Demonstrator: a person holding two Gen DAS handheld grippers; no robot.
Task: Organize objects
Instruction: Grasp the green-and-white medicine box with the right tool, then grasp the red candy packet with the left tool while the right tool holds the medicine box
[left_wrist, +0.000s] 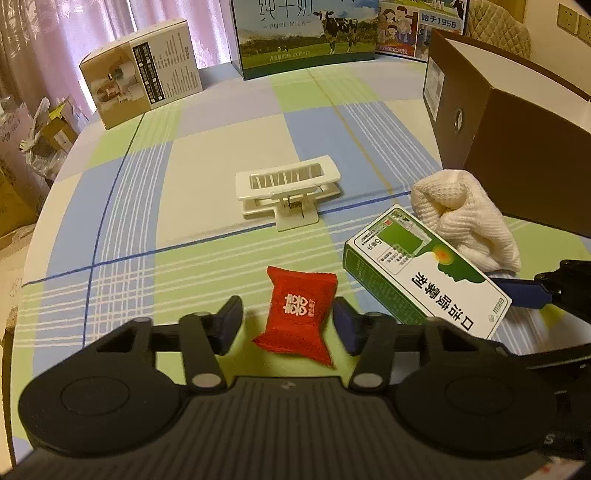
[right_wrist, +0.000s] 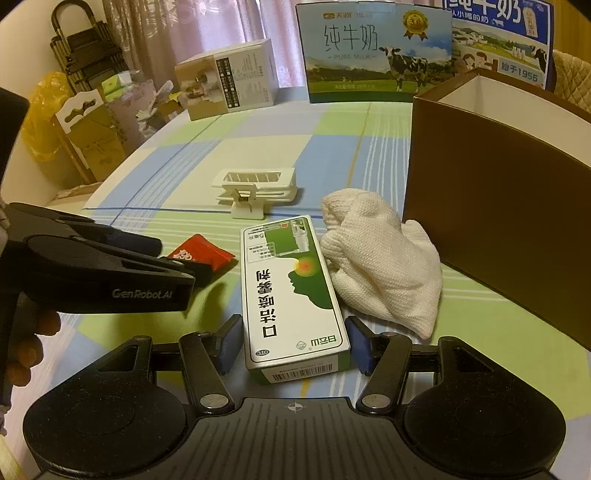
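left wrist view has my left tongs (left_wrist: 288, 325) spread wide around the red sachet (left_wrist: 297, 317), not touching; it looks light and crinkly, so i'd pinch its flat middle. my right tongs (right_wrist: 293, 343) gape beside the stiff green box (right_wrist: 293, 291), long sides offered. towel (right_wrist: 380, 258) crowds its right; brown bin (right_wrist: 498, 206) stands near.

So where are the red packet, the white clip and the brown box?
red packet (left_wrist: 297, 322), left wrist view, on its printed middle.
white clip (left_wrist: 288, 180), left wrist view, on its slotted top.
brown box (right_wrist: 491, 206), right wrist view, on its near wall.
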